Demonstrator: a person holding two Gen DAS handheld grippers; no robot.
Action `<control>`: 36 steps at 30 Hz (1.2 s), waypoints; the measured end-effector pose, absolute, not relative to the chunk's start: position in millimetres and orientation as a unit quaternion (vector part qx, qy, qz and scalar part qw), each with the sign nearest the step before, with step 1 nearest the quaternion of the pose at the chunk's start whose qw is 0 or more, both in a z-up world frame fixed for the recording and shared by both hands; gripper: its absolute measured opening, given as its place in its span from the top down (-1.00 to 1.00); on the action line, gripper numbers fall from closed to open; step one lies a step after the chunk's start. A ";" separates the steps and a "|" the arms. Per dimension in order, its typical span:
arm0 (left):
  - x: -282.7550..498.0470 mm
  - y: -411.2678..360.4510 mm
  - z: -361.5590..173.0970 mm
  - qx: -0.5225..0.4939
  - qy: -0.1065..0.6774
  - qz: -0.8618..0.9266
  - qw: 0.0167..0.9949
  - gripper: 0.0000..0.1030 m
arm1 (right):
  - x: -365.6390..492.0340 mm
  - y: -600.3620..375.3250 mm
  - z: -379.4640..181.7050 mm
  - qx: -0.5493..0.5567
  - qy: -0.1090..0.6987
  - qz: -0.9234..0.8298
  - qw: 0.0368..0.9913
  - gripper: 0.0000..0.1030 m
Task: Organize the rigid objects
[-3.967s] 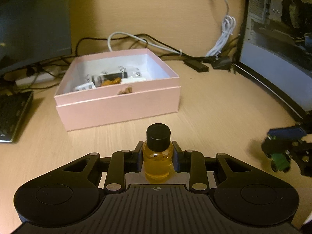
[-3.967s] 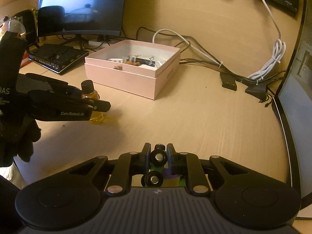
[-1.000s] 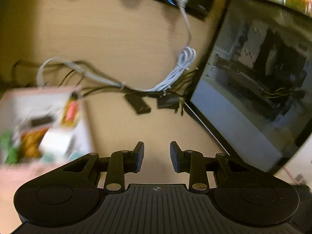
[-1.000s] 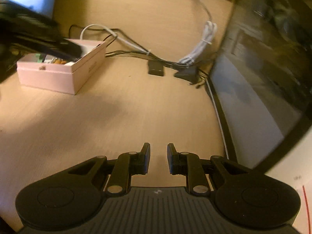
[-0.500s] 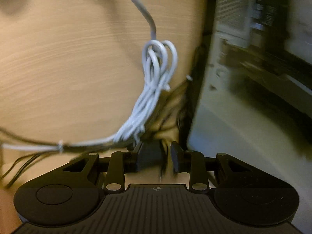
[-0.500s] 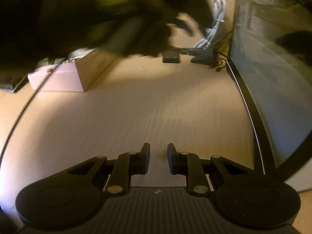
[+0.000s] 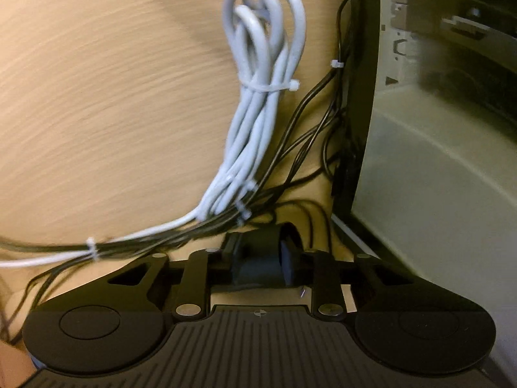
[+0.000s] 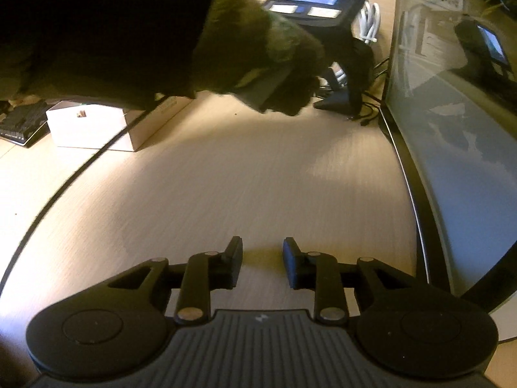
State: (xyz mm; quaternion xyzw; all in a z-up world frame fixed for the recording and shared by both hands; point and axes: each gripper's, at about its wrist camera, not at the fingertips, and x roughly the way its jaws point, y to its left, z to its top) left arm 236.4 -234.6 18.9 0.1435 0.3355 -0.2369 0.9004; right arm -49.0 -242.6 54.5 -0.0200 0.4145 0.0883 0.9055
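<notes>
Since a second ago my left tongs [image 7: 258,260] have swung away from the pink box [image 8: 97,126] to the far right corner of the tabletop [image 8: 242,177], beside the computer case [image 7: 436,129], and their jaws have just been closing on a dark block-shaped adapter [image 7: 257,258] that sits among the black cables [image 7: 310,123]. That block now fills the gap between the jaws, so I judge the left tongs to be clenched on it. My right tongs [image 8: 262,266] have just been opening and stand released, nothing between them, low over bare tabletop at the near side.

I take this to be the pick-up step for one more rigid item. The adapter lies right at the tips of the left tongs, below the bundled white cable [image 7: 258,103] tied with a zip tie [image 7: 274,87]. From the right view, my left sleeve [image 8: 161,32] and the left tool reach to that far corner, well apart from the pink box at far left.

Next I need to lift the adapter clear. I cannot tell whether a cable is plugged into it, so it may snag or drag the bundle. Then it goes left to the box.
</notes>
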 end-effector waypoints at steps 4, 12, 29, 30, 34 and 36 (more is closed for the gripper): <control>210.7 -206.1 19.0 0.148 0.337 -0.243 0.898 0.47 | -50.9 -238.1 54.2 -0.016 0.412 0.075 0.908 0.45; 126.0 -135.1 29.4 0.125 0.365 -0.258 0.886 0.48 | -60.2 -224.1 56.3 -0.001 0.409 0.020 0.912 0.43; -38.2 37.9 60.1 0.040 0.393 -0.122 0.911 0.52 | -2.3 -193.5 83.4 -0.006 0.413 0.050 0.909 -0.28; -41.8 48.6 61.9 0.032 0.393 -0.107 0.913 0.52 | 14.0 -191.5 88.0 -0.011 0.399 0.051 0.915 -0.28; -56.7 79.9 65.6 -0.003 0.396 -0.062 0.916 0.50 | 101.5 -184.3 90.3 0.001 0.369 0.052 0.928 -0.28; -62.0 86.4 65.1 -0.008 0.396 -0.049 0.917 0.48 | 143.9 -180.0 79.6 0.012 0.370 0.045 0.928 -0.28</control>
